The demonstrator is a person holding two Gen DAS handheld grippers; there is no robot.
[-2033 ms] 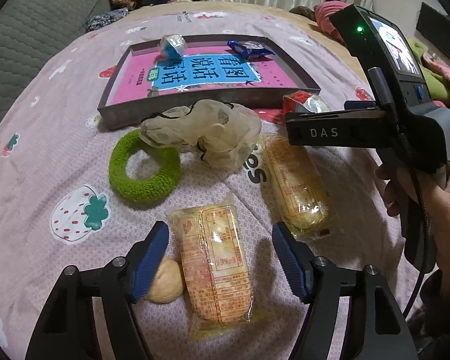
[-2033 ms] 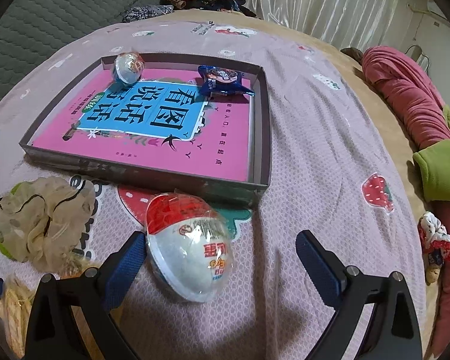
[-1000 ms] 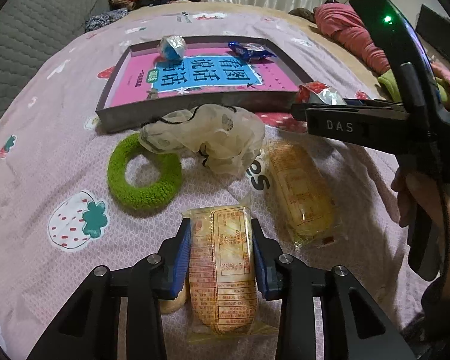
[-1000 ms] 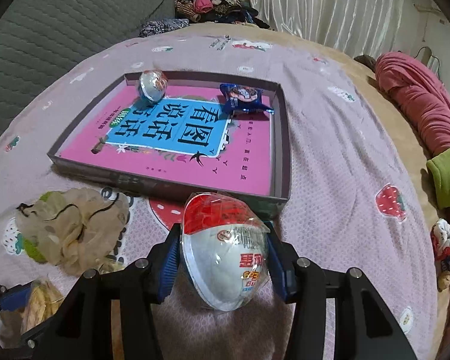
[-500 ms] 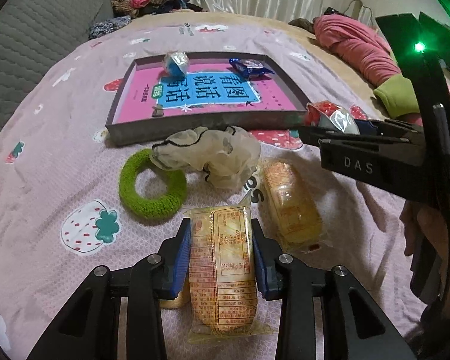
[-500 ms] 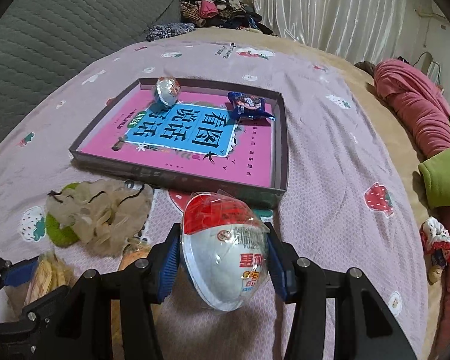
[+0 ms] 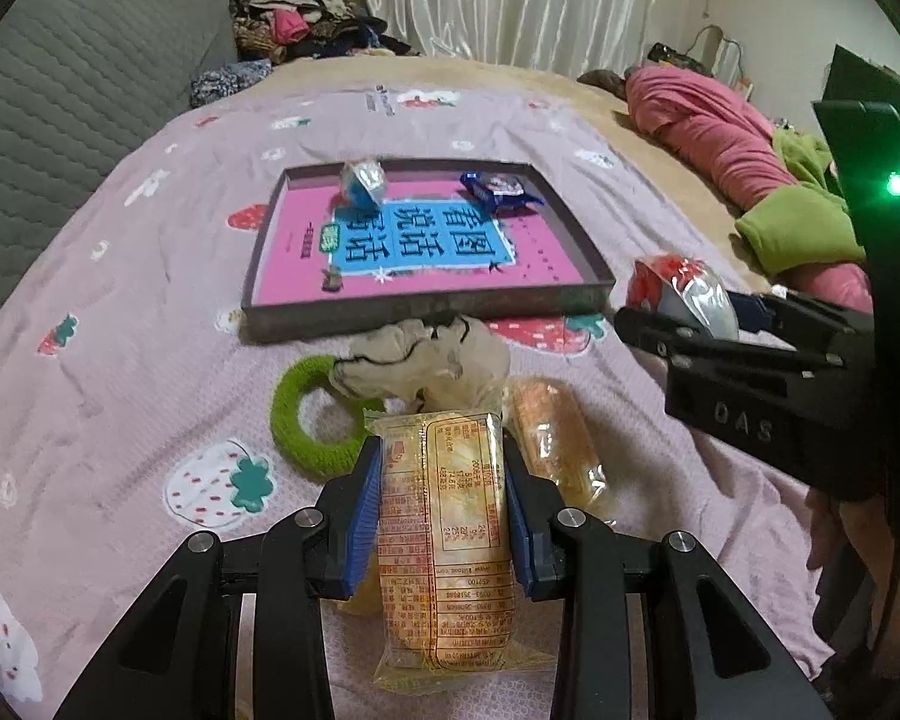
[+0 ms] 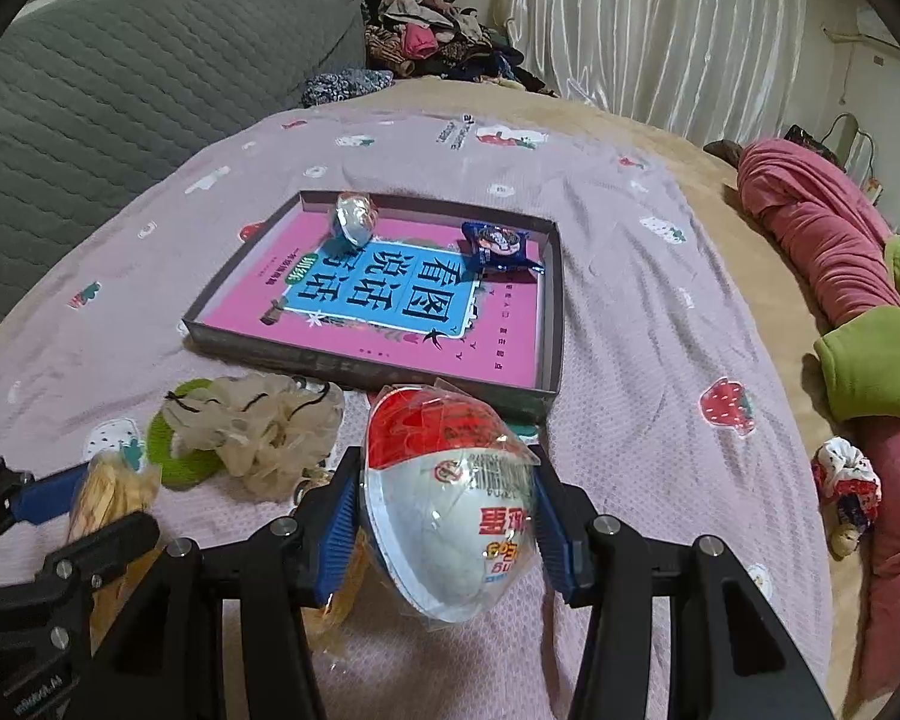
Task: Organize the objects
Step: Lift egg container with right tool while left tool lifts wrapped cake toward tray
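My left gripper (image 7: 442, 507) is shut on a yellow wrapped snack cake (image 7: 441, 531), held above the bed. My right gripper (image 8: 444, 522) is shut on a red and white wrapped egg toy (image 8: 450, 501), also lifted; it shows in the left wrist view as the egg toy (image 7: 681, 294) at the right. Ahead lies a shallow grey box (image 7: 576, 294) with a pink and blue printed floor; the same box (image 8: 549, 336) holds a blue egg toy (image 8: 355, 217) and a blue snack packet (image 8: 498, 246).
On the pink strawberry sheet lie a second wrapped cake (image 7: 555, 438), a green knitted ring (image 7: 312, 426) and a beige mesh scrunchie (image 7: 426, 360). A pink and green blanket roll (image 8: 834, 276) runs along the right edge. A grey padded headboard (image 8: 120, 72) stands on the left.
Both grippers have risen off the sheet with their loads: the left with the cake, the right with the egg toy. The box and the loose items look farther below and smaller.
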